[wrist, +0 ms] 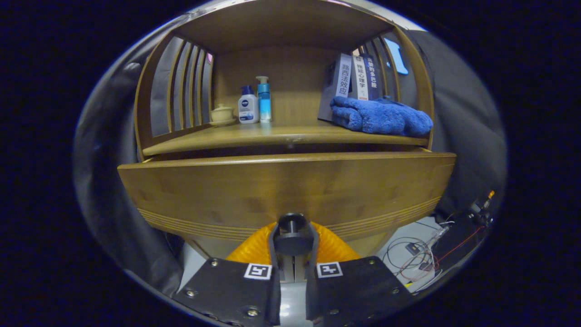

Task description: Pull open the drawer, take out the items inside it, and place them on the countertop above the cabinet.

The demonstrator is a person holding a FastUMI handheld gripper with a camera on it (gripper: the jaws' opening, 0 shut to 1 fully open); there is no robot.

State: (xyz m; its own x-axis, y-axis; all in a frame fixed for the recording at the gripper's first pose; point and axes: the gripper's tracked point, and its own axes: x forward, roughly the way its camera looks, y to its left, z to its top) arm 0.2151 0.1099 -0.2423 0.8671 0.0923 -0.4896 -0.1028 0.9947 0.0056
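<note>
The wooden drawer front (286, 190) stands pulled a little way out from under the countertop (272, 136), with a dark gap along its top. My gripper (292, 243) is shut on the drawer's round dark knob (292, 227), one orange finger (249, 250) on each side of it. The inside of the drawer is hidden behind its front panel.
On the countertop stand a small lidded cup (222, 113), a white bottle (248, 106) and a blue pump bottle (264, 97) at the back left. A folded blue towel (379, 117) and upright books (356, 79) fill the right. Cables (417, 254) lie on the floor to the right.
</note>
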